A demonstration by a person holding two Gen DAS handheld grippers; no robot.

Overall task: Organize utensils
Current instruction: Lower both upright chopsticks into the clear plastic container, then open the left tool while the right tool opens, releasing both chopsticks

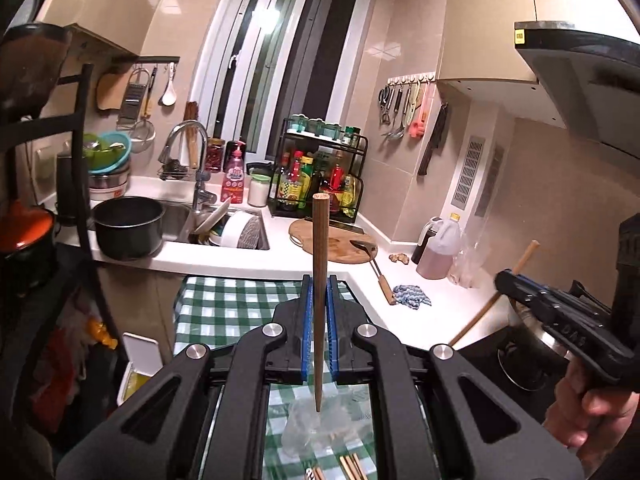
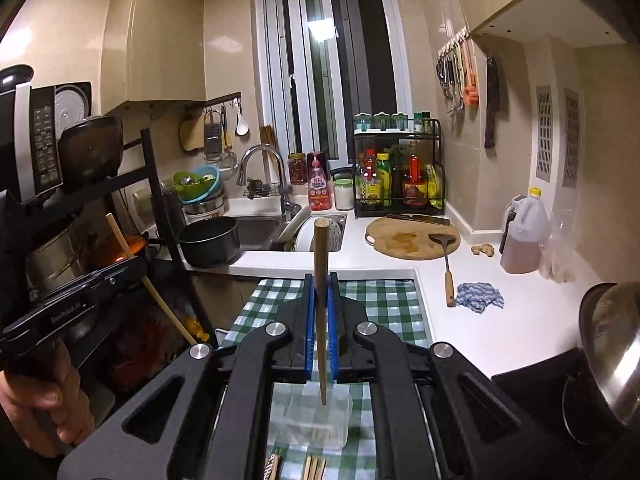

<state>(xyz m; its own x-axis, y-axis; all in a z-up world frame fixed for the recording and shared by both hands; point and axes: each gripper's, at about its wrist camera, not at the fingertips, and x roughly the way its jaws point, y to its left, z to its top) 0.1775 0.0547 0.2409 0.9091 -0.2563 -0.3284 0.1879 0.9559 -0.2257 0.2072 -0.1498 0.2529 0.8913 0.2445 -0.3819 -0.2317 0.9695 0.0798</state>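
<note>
Tools [image 1: 319,296] [image 2: 321,294] clamp tapered wooden chopsticks [image 1: 319,300] [image 2: 321,304].

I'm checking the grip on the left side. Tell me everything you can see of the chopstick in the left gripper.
The dark chopstick looks like brown wood, thick and flat-ended at the top, tapering to a point below. It stands nearly upright, clamped mid-length between the left gripper's blue pads, its tip hanging free above a clear plastic container on the green checked cloth.

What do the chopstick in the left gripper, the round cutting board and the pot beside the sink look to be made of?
Chopstick: dark brown wood, matte, with faint grain; bamboo is possible. Round cutting board: light wood or bamboo, unvarnished, stained near the middle. Pot: dark metal, probably coated; its rim and wall show a dull sheen. The left gripper is shut on the chopstick.
</note>
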